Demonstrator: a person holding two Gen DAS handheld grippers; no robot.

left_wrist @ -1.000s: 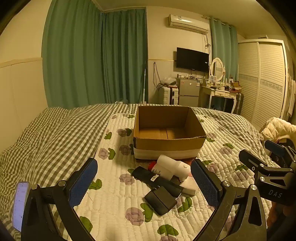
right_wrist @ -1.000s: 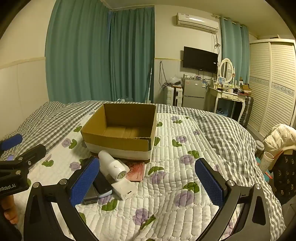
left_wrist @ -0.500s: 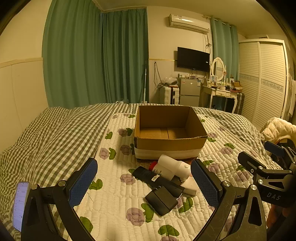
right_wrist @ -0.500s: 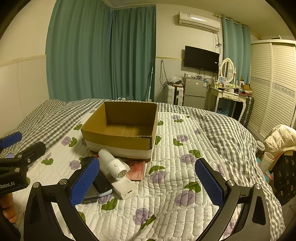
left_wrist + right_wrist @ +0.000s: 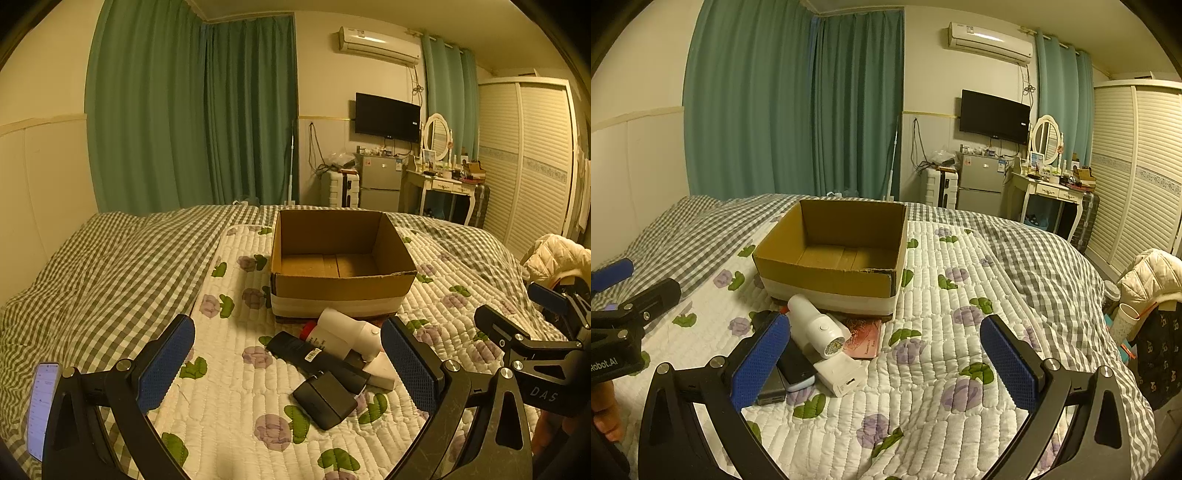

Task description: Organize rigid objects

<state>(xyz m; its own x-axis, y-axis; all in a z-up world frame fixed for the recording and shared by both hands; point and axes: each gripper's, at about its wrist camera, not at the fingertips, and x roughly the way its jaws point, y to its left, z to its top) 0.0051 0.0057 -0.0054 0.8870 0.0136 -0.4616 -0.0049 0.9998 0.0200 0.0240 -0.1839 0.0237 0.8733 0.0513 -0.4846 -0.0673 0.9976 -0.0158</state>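
An open, empty cardboard box (image 5: pixel 341 286) (image 5: pixel 827 282) stands on the quilted bed. In front of it lies a pile: a white cylinder device (image 5: pixel 345 334) (image 5: pixel 816 326), a long black remote (image 5: pixel 316 356), a black adapter block (image 5: pixel 325 404), a white charger (image 5: pixel 840 376) and a pink booklet (image 5: pixel 864 338). My left gripper (image 5: pixel 288 369) is open above the pile. My right gripper (image 5: pixel 882 363) is open, right of the pile; it also shows in the left wrist view (image 5: pixel 532 325).
A phone (image 5: pixel 42 408) lies on the checked blanket at the left. A floral quilt (image 5: pixel 942 369) covers the bed's middle. A wardrobe (image 5: pixel 1137 166), dressing table (image 5: pixel 1049 188) and small fridge (image 5: pixel 980 182) stand beyond the bed. A cream jacket (image 5: pixel 1152 275) hangs at the right.
Both grippers have drifted slightly; the box and pile sit a little lower in view. Nothing was taken hold of or moved.
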